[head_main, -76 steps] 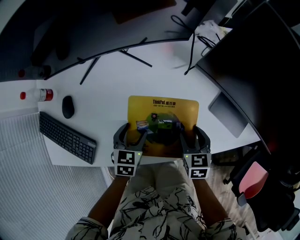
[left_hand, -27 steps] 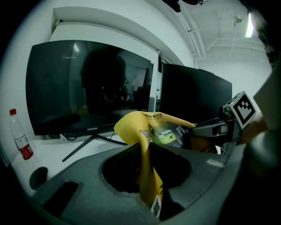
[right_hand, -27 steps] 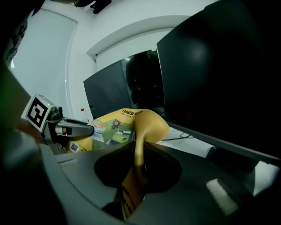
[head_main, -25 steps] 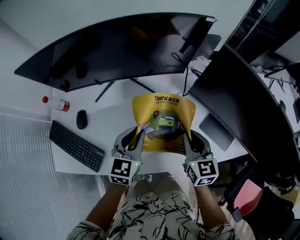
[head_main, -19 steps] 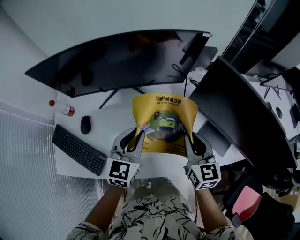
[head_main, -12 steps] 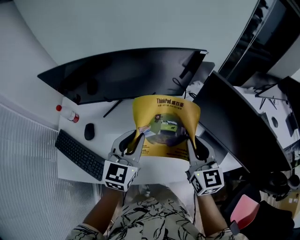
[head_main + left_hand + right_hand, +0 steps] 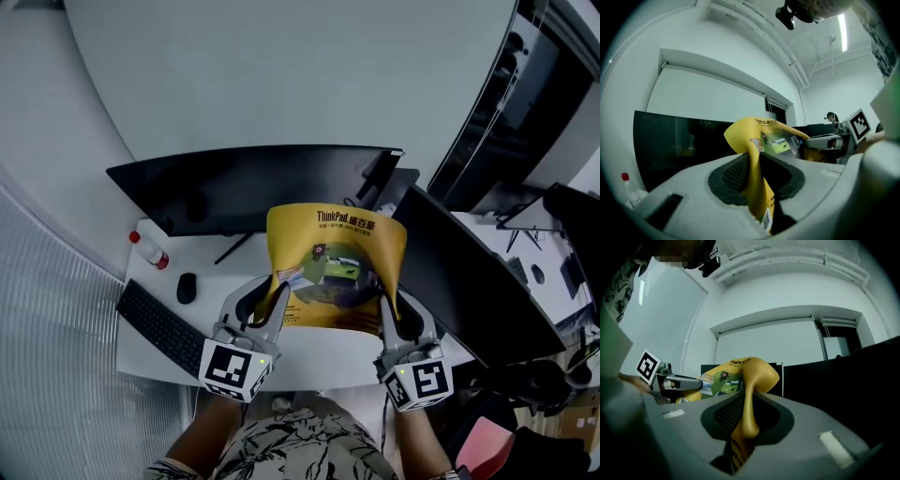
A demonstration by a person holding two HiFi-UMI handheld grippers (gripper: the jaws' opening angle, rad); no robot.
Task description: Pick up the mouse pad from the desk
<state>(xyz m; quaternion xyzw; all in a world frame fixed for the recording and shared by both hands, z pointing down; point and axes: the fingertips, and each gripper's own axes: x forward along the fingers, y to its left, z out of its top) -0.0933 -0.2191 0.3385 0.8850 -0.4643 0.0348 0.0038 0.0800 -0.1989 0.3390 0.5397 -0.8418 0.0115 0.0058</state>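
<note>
The yellow mouse pad point(image 7: 337, 267) with a printed picture hangs in the air above the white desk point(image 7: 309, 352), bowed between both grippers. My left gripper point(image 7: 278, 292) is shut on its near left corner, and my right gripper point(image 7: 384, 302) is shut on its near right corner. In the left gripper view the mouse pad point(image 7: 757, 178) is pinched between the dark ribbed pads point(image 7: 737, 172). The right gripper view shows the mouse pad point(image 7: 749, 408) clamped the same way, its far part curling upward, with the left gripper point(image 7: 701, 384) across from it.
A wide curved monitor point(image 7: 253, 187) stands behind the desk and a second dark monitor point(image 7: 459, 281) at the right. A black keyboard point(image 7: 159, 323), a black mouse point(image 7: 187, 288) and a small red-capped bottle point(image 7: 150, 250) lie at the left.
Both grippers have risen together with the mouse pad, which now hangs well off the desk. The head view has tilted up, showing more wall.
</note>
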